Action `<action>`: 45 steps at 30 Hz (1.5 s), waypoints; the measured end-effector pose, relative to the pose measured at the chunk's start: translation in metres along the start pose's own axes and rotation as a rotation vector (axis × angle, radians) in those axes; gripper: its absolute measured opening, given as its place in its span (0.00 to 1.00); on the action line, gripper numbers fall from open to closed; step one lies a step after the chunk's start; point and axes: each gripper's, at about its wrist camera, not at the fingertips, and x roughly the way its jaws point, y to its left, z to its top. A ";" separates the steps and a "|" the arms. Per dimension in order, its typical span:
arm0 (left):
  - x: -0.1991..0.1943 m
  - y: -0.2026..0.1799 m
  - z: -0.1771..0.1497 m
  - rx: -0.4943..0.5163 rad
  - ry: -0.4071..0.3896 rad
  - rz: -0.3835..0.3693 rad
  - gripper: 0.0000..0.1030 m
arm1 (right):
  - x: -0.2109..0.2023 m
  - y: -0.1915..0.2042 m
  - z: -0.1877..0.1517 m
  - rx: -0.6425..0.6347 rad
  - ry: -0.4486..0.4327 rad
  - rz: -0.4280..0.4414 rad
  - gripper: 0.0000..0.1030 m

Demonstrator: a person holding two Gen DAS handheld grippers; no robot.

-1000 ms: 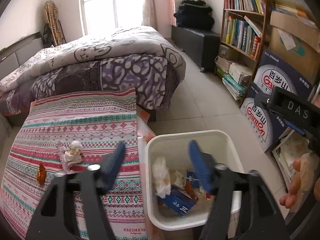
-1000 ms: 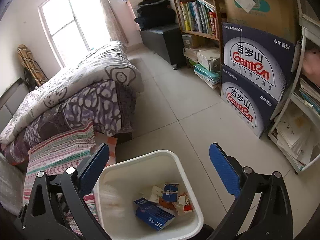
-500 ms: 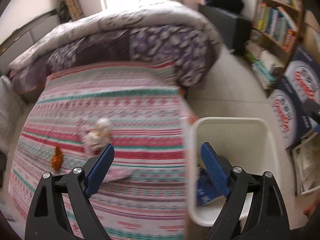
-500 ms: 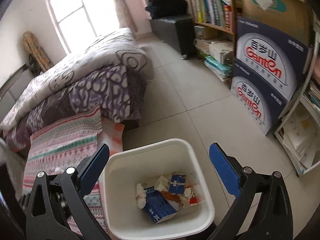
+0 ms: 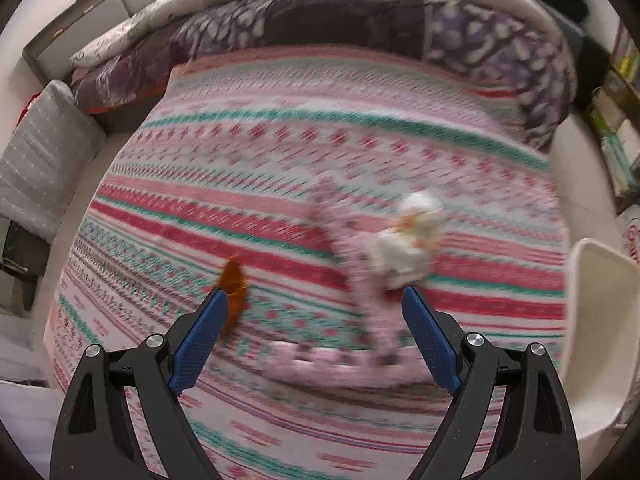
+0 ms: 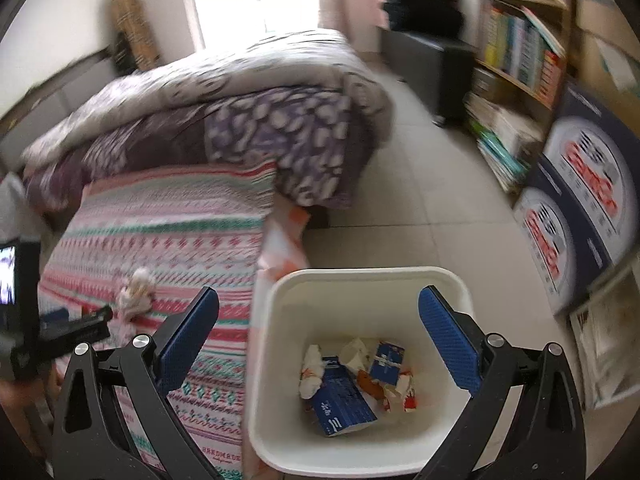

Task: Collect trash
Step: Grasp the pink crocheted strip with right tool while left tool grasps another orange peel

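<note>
Over the striped bedspread [image 5: 320, 152], left wrist view: left gripper [image 5: 314, 316] has both blue pads spread wide with nothing between them. Log of trash left on the bed: one crumpled white wad [image 5: 408, 240], lying just beyond the right-hand pad, and one small orange scrap [image 5: 234, 284], partly behind the tip of the left-hand pad. Neither is touched, as far as the blur allows. A ridge of rumpled bedspread runs beside the wad. White bin [image 5: 600, 320] shows only as a rim at the right edge; its contents are hidden from this camera. Purple quilt [image 5: 360, 20] is heaped at the far end of the bed.

Right wrist view: right gripper [image 6: 318, 320] also spread wide and empty, hanging above the bin [image 6: 360, 280], which stands on the tiled floor against the side of the bed. Inside the bin: blue cartons [image 6: 344, 400], white crumpled paper, some red-and-white wrappers. The wad [image 6: 134, 292] is visible on the bedspread, with the tip of the other tool close to it at the left. The orange scrap cannot be found here.

Progress, judged: several pieces binned, at least two remain on the bed. Likely next pick is the wad or the scrap by the left tool.

Only the right view shows bin contents; only the left shows the orange scrap.
</note>
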 end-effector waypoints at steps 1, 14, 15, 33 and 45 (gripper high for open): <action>0.005 0.006 0.001 -0.003 0.017 -0.003 0.83 | 0.002 0.008 -0.001 -0.030 0.003 0.013 0.93; 0.057 0.053 -0.011 0.035 0.109 -0.113 0.71 | 0.042 0.169 -0.050 -0.730 0.082 0.323 0.93; 0.057 0.054 -0.011 0.044 0.106 -0.129 0.68 | 0.047 0.177 -0.054 -0.761 0.095 0.333 0.93; 0.055 0.098 -0.030 0.022 0.101 -0.124 0.24 | 0.079 0.222 -0.088 -0.838 0.276 0.380 0.32; 0.040 0.172 -0.063 -0.159 0.059 -0.163 0.23 | 0.040 0.225 -0.080 -0.686 0.230 0.410 0.20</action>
